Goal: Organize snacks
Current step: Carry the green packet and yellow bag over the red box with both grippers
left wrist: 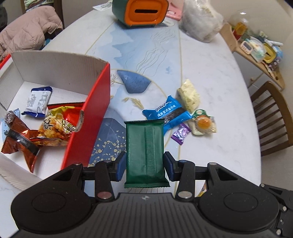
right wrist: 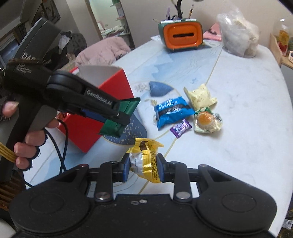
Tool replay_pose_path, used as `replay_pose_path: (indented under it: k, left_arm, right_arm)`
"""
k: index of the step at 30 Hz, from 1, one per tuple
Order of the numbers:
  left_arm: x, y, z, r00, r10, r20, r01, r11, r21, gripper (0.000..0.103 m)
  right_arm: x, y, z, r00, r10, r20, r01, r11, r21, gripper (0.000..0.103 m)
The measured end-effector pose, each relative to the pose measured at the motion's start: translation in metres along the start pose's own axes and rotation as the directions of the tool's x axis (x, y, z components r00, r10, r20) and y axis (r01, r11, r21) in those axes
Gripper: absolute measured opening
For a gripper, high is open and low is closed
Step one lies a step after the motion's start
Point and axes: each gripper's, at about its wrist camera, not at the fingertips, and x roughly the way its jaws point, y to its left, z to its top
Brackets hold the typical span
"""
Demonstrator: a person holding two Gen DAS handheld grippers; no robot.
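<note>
My left gripper (left wrist: 145, 164) is shut on a dark green snack packet (left wrist: 144, 146), held lengthwise above the table beside the red box (left wrist: 95, 109). In the right wrist view the same gripper (right wrist: 120, 114) and a hand carry the green packet (right wrist: 129, 107) in front of the red box (right wrist: 109, 91). My right gripper (right wrist: 143, 168) is shut on a crumpled yellow and silver packet (right wrist: 146, 159), lifted off the table. Inside the box lie a blue and white packet (left wrist: 37, 101), a yellow snack bag (left wrist: 56, 126) and a red-brown packet (left wrist: 20, 139).
On the table lie a blue packet (left wrist: 168, 114), a pale yellow packet (left wrist: 188, 96), a jelly cup (left wrist: 202, 122) and a purple candy (left wrist: 180, 133). An orange and green holder (left wrist: 141, 12) and a plastic bag (left wrist: 199, 20) stand at the far edge. A wooden chair (left wrist: 271, 117) is on the right.
</note>
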Motion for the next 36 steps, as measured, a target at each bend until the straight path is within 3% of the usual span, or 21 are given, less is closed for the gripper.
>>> replay_pose_path:
  k: [15,28,36]
  left_arm:
    - [-0.067,0.05,0.002,0.998,-0.035,0.051,0.032,0.998,0.051,0.043]
    - [-0.106,0.132,0.018,0.993,-0.012,0.12,0.006,0.999,0.048,0.043]
    - [-0.107,0.178,0.025,0.992,0.014,0.125,-0.018,0.999,0.03,0.043]
  right_arm:
    - [-0.034,0.054,0.024,0.995,-0.046,0.093,0.043,0.999,0.033,0.028]
    - [-0.008,0.115,0.061,0.99,-0.056,0.129,0.053,0.998,0.023,0.028]
    - [0.028,0.149,0.084,0.991,-0.055,0.118,0.054,0.998,0.012,0.028]
